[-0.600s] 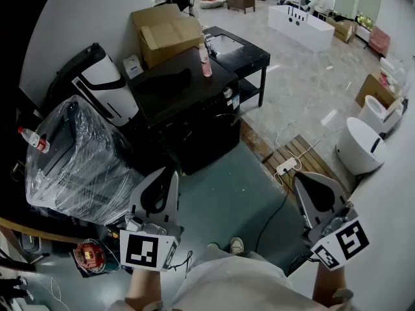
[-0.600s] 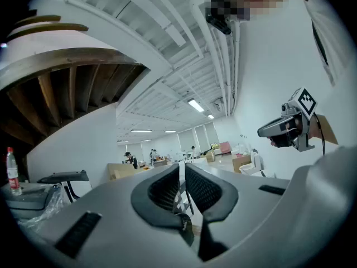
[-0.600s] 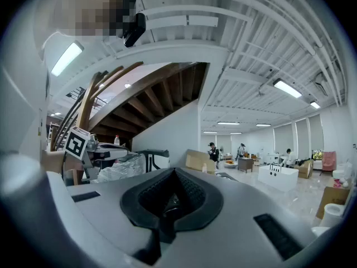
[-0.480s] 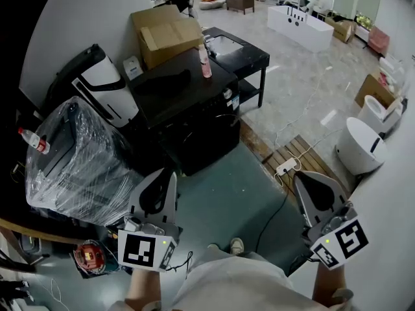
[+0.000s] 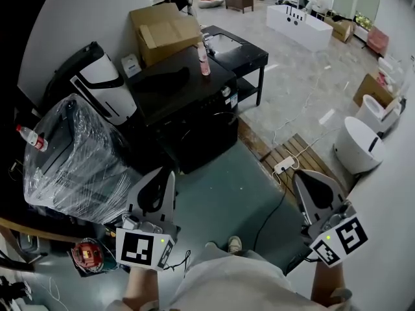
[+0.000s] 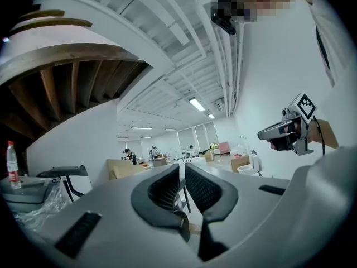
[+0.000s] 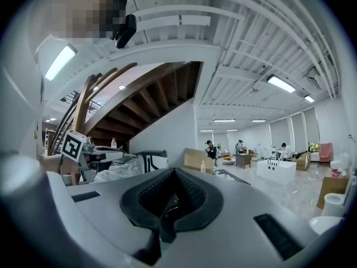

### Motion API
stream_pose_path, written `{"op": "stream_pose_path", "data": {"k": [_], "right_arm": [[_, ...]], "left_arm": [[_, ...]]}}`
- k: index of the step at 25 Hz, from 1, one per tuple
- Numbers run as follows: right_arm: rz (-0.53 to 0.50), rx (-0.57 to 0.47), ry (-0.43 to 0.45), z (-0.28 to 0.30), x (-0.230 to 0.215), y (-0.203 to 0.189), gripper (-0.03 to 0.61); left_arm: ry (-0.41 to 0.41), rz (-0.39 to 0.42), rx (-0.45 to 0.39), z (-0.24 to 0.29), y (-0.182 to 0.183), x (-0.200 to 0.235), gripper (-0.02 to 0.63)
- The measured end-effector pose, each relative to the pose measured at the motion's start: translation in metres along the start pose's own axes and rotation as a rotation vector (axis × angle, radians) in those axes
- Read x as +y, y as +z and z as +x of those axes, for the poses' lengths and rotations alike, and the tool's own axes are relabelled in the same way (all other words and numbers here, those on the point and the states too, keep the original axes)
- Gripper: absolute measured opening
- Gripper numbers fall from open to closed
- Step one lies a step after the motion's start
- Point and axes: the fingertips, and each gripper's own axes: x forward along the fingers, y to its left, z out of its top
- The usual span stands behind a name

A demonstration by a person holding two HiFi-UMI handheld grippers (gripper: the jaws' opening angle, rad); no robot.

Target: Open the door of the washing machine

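While both hands hold level and low in the head view, the black washing machine [image 5: 194, 118] stands across the grey floor [image 5: 240, 193] from them, well apart from either gripper. Its round door [image 5: 209, 137] faces the person and looks closed. The left gripper [image 5: 159, 181] has its pads a narrow slit apart with nothing between them. The right gripper [image 5: 308, 183] has its pads pressed together, and it is empty too. A pink bottle [image 5: 203, 61] stands upright on top of the machine, near its far edge. A plastic-wrapped appliance [image 5: 71, 154] sits just beside the machine on the left, and a cardboard box [image 5: 162, 30] sits behind it. A low black surface [image 5: 237, 49] stands at the machine's far right corner. A white power strip [image 5: 283, 167] lies on wooden slats [image 5: 305, 155] to the right.
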Motion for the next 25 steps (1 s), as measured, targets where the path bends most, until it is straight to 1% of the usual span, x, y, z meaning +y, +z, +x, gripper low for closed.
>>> {"op": "stream_pose_path", "data": {"k": [6, 7, 8, 9, 10, 14, 19, 25], "right_arm": [[0.026, -0.014, -0.032, -0.007, -0.012, -0.001, 0.026], [0.030, -0.016, -0.041, -0.008, -0.015, -0.002, 0.030], [0.034, -0.017, -0.046, -0.009, -0.017, -0.002, 0.052], [0.040, -0.017, -0.048, -0.009, -0.018, -0.002, 0.191], [0.044, -0.016, -0.048, -0.010, -0.020, -0.002, 0.284], [0.043, 0.004, -0.042, -0.010, -0.023, -0.009, 0.290], [0.054, 0.039, -0.038, -0.003, -0.031, -0.020, 0.296], [0.025, 0.067, -0.044, 0.018, -0.051, -0.028, 0.296]], "left_arm": [[-0.008, -0.006, 0.013, 0.003, -0.004, -0.006, 0.046], [-0.007, -0.007, 0.014, 0.004, -0.004, -0.008, 0.046], [-0.006, -0.008, 0.016, 0.005, -0.004, -0.009, 0.046], [-0.004, -0.008, 0.019, 0.005, -0.003, -0.010, 0.046], [-0.002, -0.009, 0.023, 0.005, -0.003, -0.011, 0.046], [0.005, -0.015, 0.043, 0.007, -0.010, -0.012, 0.046], [0.019, -0.060, 0.071, 0.019, -0.023, -0.007, 0.046], [0.015, -0.058, 0.087, 0.041, -0.034, -0.001, 0.046]]}}
